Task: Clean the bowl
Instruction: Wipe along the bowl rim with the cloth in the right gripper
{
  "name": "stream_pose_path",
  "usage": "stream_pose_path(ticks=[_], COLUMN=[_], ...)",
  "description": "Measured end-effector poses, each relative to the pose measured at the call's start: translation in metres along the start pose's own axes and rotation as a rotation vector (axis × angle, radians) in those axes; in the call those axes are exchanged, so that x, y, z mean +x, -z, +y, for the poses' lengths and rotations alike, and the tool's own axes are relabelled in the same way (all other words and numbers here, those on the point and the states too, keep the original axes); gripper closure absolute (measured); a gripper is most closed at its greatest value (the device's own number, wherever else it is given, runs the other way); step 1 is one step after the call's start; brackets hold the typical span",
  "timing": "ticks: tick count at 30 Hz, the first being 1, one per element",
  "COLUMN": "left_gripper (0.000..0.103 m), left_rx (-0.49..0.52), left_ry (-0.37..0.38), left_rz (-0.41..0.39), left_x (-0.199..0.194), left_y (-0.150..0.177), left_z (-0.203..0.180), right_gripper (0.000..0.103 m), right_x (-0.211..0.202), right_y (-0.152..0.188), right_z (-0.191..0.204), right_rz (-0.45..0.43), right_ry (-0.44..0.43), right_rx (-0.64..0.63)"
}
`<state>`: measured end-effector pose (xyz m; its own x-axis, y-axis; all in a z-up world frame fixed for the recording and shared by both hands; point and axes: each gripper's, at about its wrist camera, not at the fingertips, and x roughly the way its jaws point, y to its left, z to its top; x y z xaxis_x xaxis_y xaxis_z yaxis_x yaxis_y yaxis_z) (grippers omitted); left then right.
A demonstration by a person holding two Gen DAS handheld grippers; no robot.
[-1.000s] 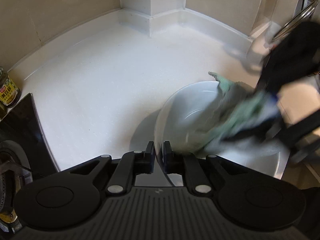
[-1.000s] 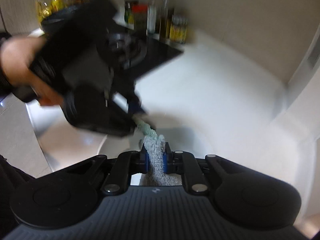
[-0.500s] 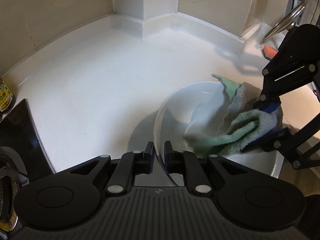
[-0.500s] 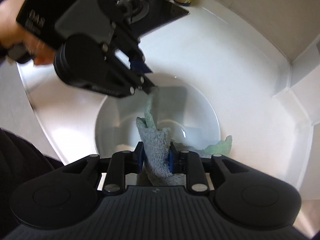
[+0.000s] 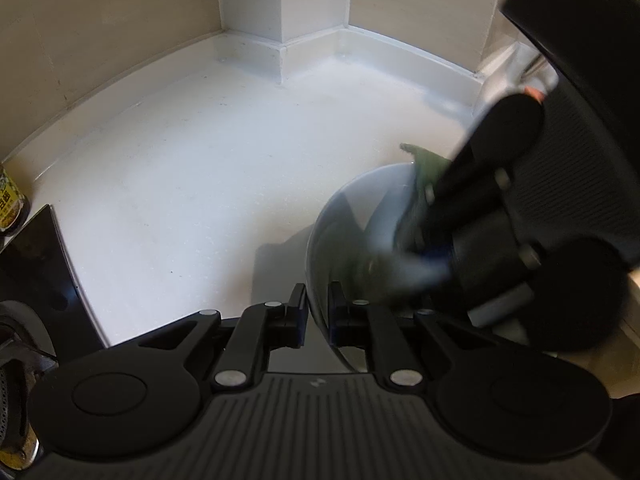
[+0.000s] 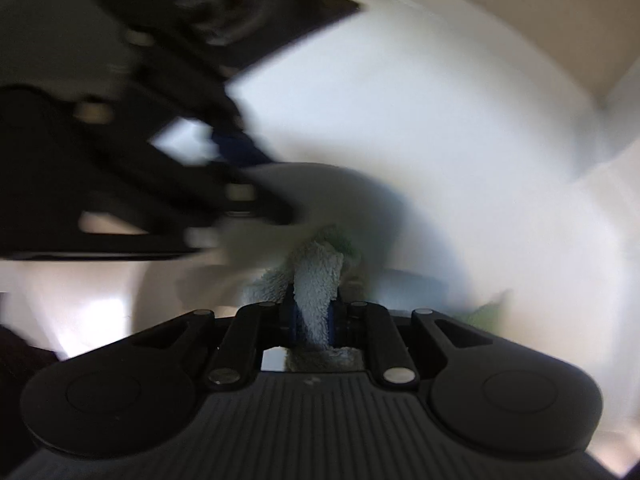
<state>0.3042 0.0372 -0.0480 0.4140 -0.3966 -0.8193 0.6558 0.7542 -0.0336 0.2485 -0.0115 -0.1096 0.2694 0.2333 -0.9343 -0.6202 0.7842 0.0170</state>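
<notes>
Bowl (image 5: 340,216): white, on the white desk (image 5: 192,184) near the front edge; your left claw (image 5: 317,312) is closed tight on its near rim, one pad inside and one outside, pinning it in place

Cloth (image 6: 318,280): grey-green towel, pinched between the pads of your right claw (image 6: 313,318), which is clamped down on it; the free end is down inside the bowl, and a green corner pokes up over the far rim in the left view

Progress: wiping looks to be under way; the inside of the bowl shows no obvious dirt, though blur hides most of it, so how much is left cannot be judged. The outside and the pinched part of the rim seem not yet reached

Surroundings: black stove top (image 5: 36,264) and a labelled jar (image 5: 10,208) at the left, wall corner behind

In the way: only your left claw on the rim, close to the cloth's path
</notes>
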Motion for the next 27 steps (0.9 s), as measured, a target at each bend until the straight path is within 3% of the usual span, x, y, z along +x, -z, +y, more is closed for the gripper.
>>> stream_pose_path(ticks=[4,9,12,14,17,22,27], left_gripper=[0.098,0.098,0.098,0.098,0.098,0.098,0.098], left_rx=[0.000,0.003,-0.012,-0.020,-0.022,-0.028,-0.024], left_ry=[0.005,0.008,0.000,-0.004,-0.007,-0.004,-0.012], left_rz=[0.008,0.010,0.011,0.012,0.009,0.000,-0.005], left_x=[-0.001,-0.004,-0.007,-0.008,-0.011,-0.015,-0.019], left_y=[0.000,0.003,0.004,0.005,0.007,0.009,0.012], left_z=[-0.001,-0.002,0.000,0.000,-0.001,-0.002,-0.004], right_gripper=[0.092,0.093,0.092,0.092,0.092,0.092,0.092], right_x=[-0.005,-0.003,0.001,-0.001,-0.007,-0.046,-0.125], right_y=[0.004,0.004,-0.009,-0.015,-0.012,0.004,0.027], right_z=[0.009,0.007,-0.001,-0.003,0.003,-0.003,-0.026], right_rz=[0.122,0.218,0.126,0.072,0.071,0.037,-0.199], right_ry=[-0.058,0.155,0.177,0.071,-0.058,-0.004,0.069], right_rx=[-0.093,-0.242,-0.180,-0.122,-0.100,-0.059,0.121])
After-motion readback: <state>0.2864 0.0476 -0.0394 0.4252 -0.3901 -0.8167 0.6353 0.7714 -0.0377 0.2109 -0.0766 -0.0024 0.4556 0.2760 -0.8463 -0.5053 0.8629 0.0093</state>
